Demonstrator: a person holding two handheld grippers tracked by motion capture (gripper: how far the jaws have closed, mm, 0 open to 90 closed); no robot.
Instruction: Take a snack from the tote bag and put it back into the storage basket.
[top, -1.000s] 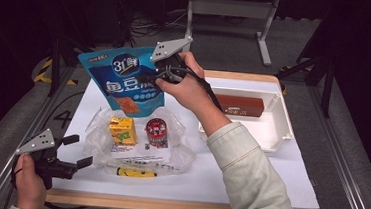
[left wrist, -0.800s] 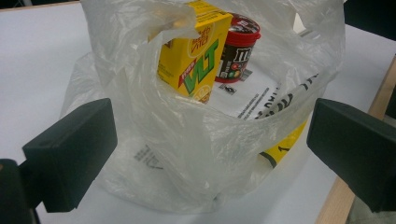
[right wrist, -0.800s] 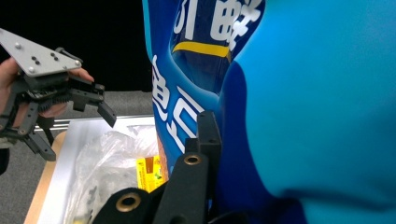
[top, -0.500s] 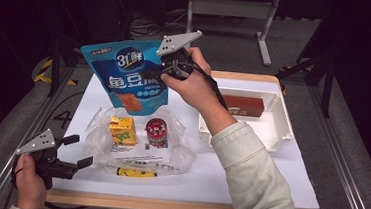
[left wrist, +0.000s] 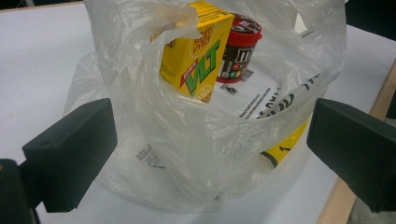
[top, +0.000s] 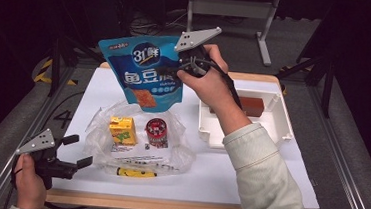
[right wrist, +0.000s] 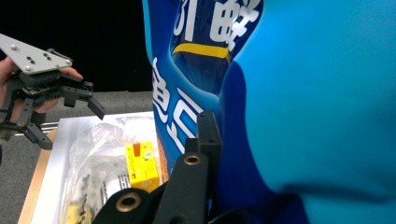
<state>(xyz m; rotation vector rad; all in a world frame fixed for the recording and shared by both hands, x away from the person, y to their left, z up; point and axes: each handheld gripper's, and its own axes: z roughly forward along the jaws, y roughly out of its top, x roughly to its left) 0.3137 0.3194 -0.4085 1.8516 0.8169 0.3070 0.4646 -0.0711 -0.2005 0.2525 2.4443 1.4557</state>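
Observation:
A blue snack bag [top: 148,71] hangs in the air above the table's middle, held at its right edge by my right gripper [top: 179,66], which is shut on it. In the right gripper view the blue bag [right wrist: 289,107] looms close over the jaw. Below it lies a clear plastic bag [top: 138,138] holding a yellow drink carton [top: 122,131] and a red-lidded candy tub [top: 156,131]. My left gripper [top: 72,151] rests at the table's front left corner, open, its jaws [left wrist: 205,154] spread wide before the plastic bag [left wrist: 210,140], carton [left wrist: 196,51] and tub [left wrist: 240,46].
A white tray [top: 279,127] stands at the right with a brown box [top: 251,105] in it. A yellow-and-black strip [top: 133,172] lies at the plastic bag's front edge. My left gripper [right wrist: 60,112] also appears far off in the right gripper view.
My right gripper has carried the blue snack bag up and toward the right. The left gripper has stayed put.

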